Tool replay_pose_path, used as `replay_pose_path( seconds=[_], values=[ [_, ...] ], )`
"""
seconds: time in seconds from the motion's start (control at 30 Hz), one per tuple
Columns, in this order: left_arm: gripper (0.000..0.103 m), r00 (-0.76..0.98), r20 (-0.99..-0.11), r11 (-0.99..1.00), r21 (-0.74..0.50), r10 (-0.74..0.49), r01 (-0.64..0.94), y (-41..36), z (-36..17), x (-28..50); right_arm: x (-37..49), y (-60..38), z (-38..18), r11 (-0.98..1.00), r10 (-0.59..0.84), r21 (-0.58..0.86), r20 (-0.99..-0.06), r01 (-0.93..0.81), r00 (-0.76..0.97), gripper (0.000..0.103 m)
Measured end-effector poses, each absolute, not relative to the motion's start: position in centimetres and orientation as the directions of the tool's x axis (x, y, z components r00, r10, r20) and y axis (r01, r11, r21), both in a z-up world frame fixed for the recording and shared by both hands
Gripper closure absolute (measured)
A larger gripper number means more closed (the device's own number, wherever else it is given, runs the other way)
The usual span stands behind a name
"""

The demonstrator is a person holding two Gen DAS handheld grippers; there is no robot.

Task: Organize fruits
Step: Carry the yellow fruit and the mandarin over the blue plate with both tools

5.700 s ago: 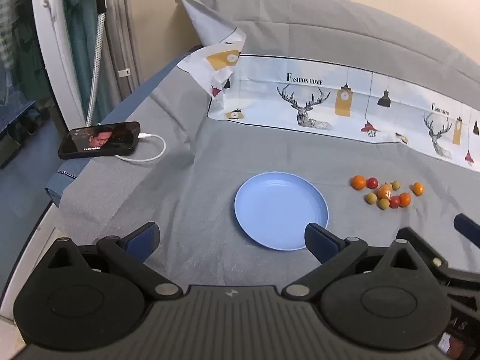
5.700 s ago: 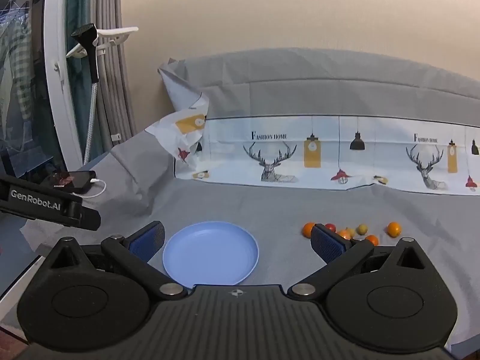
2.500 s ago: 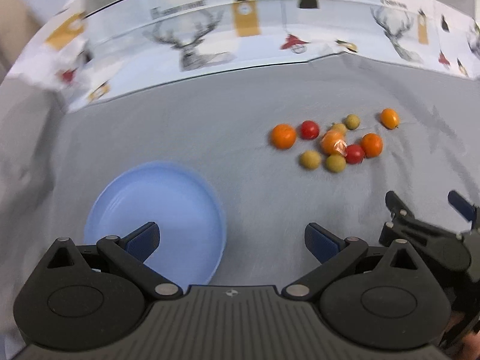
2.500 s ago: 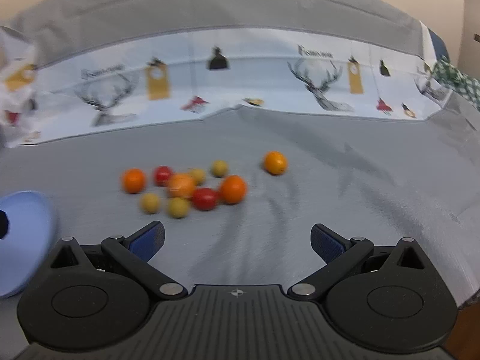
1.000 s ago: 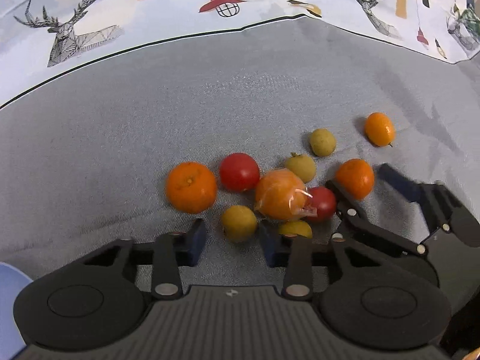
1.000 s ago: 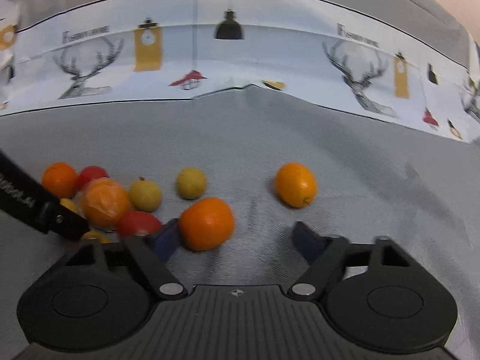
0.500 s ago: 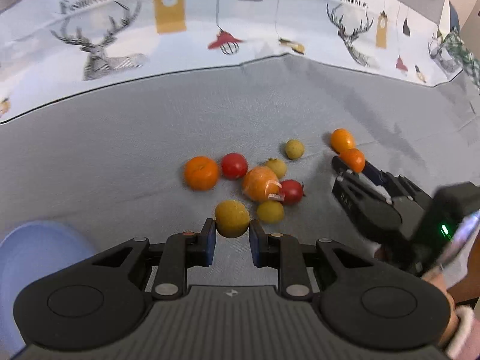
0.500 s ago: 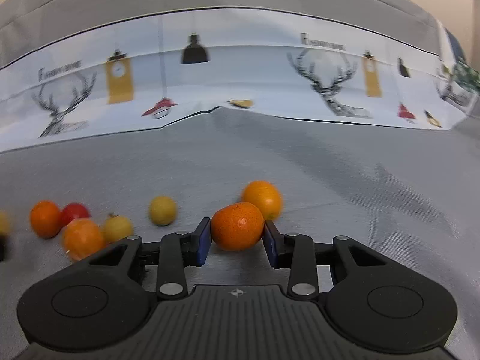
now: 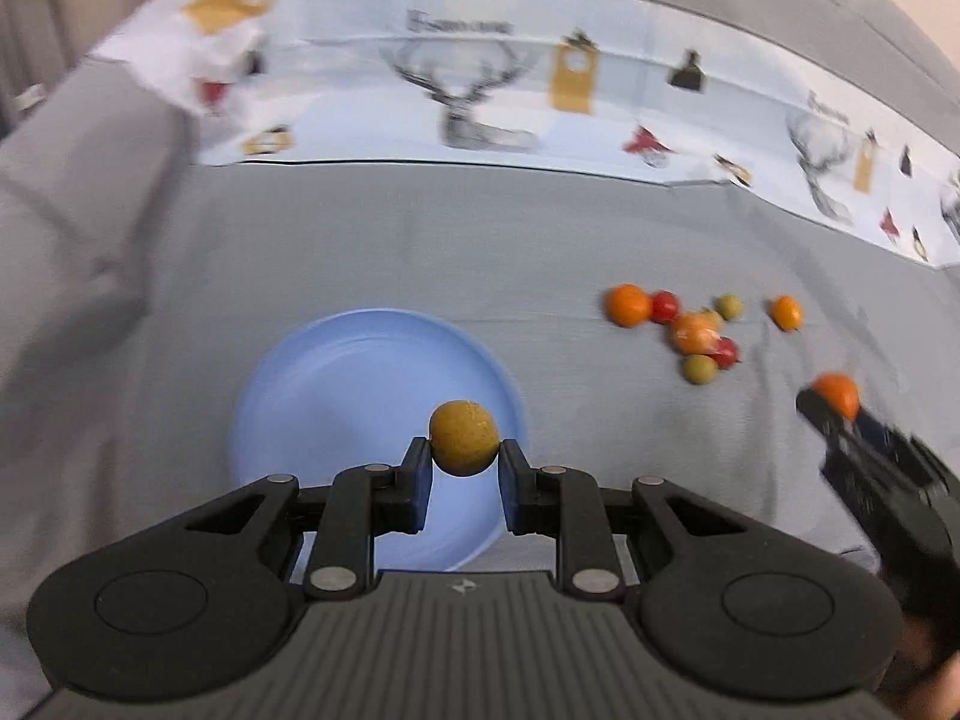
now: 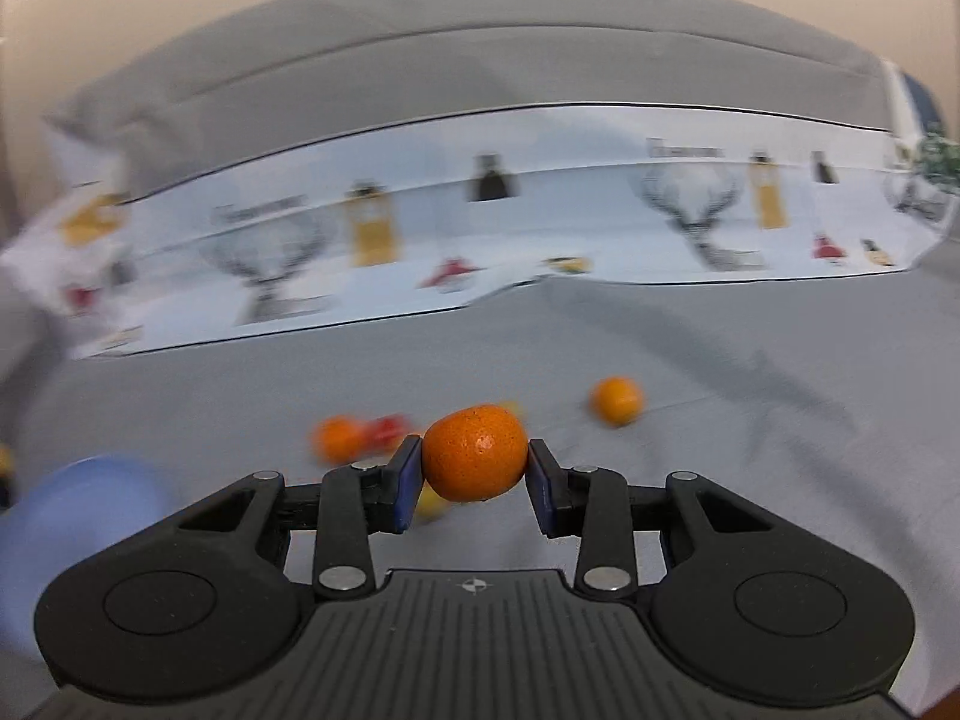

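Left wrist view: my left claw point(image 9: 463, 471) pinches a round, matte yellow fruit point(image 9: 464, 437) between its blue pads, raised over the right part of a smooth, shallow blue plate point(image 9: 336, 384). The plate lies on a grey sheet point(image 9: 372, 240) and holds nothing. To the right, well apart from the plate, a loose cluster of small fruits point(image 9: 690, 330) sits on the sheet: orange, red and greenish-yellow balls, one with a shiny wrapped look. Bare sheet lies all round the plate. At the far right my right claw point(image 9: 840, 414) carries an orange fruit point(image 9: 835, 391).

In the right wrist view, that claw point(image 10: 474, 480) grips the dimpled, glossy orange fruit point(image 10: 475, 451) at both sides; its pads have just closed on it. Behind it blurred fruits lie on the sheet, one orange one point(image 10: 616, 399) apart to the right. The plate's edge point(image 10: 78, 510) shows low at the left. A white band printed with deer and lamps point(image 10: 480, 222) runs across the back, below a grey pillow point(image 10: 480, 66).
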State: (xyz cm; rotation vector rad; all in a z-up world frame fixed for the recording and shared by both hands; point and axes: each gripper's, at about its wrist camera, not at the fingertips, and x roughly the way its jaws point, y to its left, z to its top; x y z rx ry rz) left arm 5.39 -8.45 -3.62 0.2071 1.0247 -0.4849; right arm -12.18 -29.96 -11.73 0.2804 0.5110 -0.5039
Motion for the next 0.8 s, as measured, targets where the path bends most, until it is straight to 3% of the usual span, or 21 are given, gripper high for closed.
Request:
replay_pose_path(
  seconds=[0.43,0.8],
  values=[
    [0.077,0.493,-0.815,0.919,-0.117,-0.305,0.376,2.9,-1.1,2.7,-12.0,-15.3,-5.2,0.968,-0.087,0.150,-0.547,0.200,0.832,0.065],
    [0.077,0.504,-0.799,0.924,-0.162,-0.329,0.346,5.4,-0.7,2.9,-11.8,-11.4,-4.6,0.981,-0.070,0.105,-0.588,0.162,0.806,0.065]
  ],
)
